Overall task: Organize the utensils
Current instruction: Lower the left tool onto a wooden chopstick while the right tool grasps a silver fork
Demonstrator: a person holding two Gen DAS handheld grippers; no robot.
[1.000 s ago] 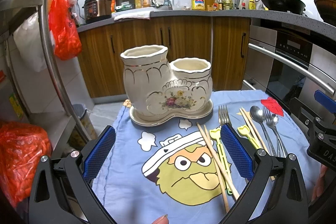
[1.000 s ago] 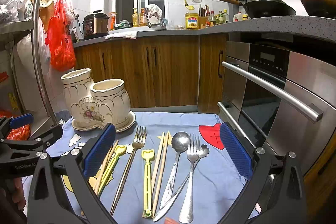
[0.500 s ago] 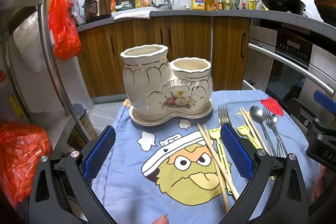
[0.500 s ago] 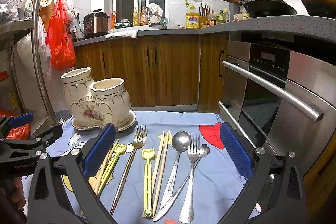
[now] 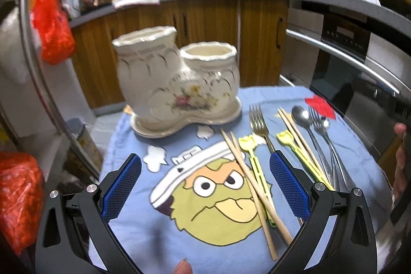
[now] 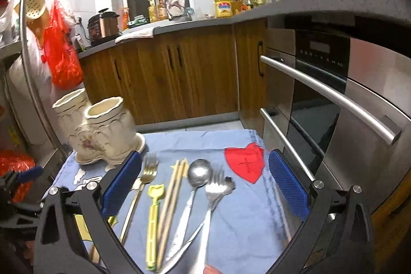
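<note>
Both the left gripper (image 5: pixel 205 186) and the right gripper (image 6: pixel 204 184) hover with jaws spread wide and nothing between them. The utensils lie side by side on the blue cloth (image 6: pixel 246 222) over the bench: chopsticks (image 6: pixel 171 202), a spoon (image 6: pixel 196 180), forks (image 6: pixel 218 193) and yellow tongs (image 6: pixel 153 217). The cream two-cup holder (image 5: pixel 177 84) stands at the cloth's far left, apart from them.

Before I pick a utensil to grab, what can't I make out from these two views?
- Holder interior: both views, its rims hide the contents.
- Silver fork handle: right wrist view, blurred and cut off by the bottom edge.
- Gold fork handle: left wrist view, hidden behind the left gripper's blue finger.
</note>
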